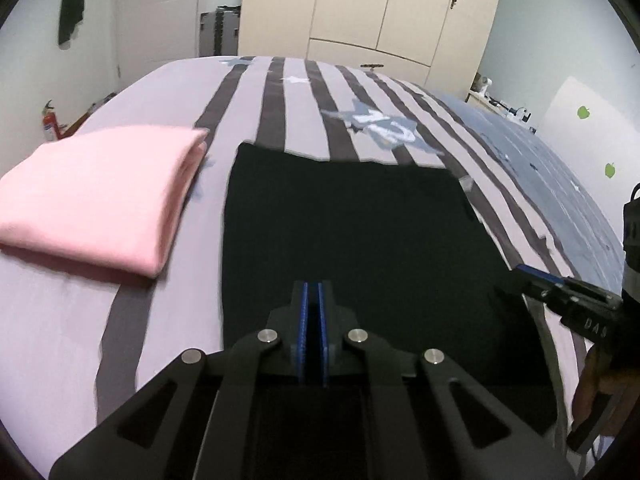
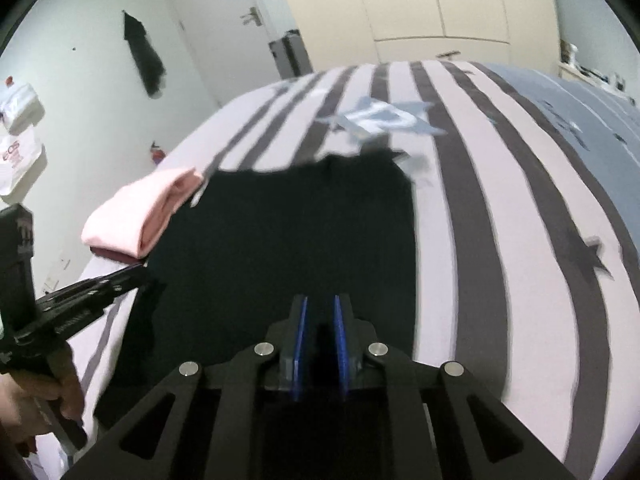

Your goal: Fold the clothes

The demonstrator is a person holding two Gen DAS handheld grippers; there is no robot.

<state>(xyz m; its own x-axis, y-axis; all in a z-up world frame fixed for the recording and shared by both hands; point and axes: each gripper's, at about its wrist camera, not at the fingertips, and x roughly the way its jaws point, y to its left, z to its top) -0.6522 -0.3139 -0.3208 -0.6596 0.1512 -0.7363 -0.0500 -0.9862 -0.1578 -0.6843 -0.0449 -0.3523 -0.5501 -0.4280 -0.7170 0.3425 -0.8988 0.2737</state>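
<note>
A: We see a folded pink garment (image 1: 96, 200) at left on the striped bedspread (image 1: 304, 104), a black garment (image 1: 344, 232) flat beside it, and wardrobe doors (image 1: 372, 4) behind.

B: Our left gripper (image 1: 312, 292) is closed over the black cloth; our right gripper (image 2: 320, 312) stands slightly parted. We cannot tell whether either pinches fabric.

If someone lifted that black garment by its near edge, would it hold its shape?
Probably not. The black garment lies flat and thin against the striped bedcover, so it likely droops. Seemingly light. Its corner beside the left gripper already hangs limp.
</note>
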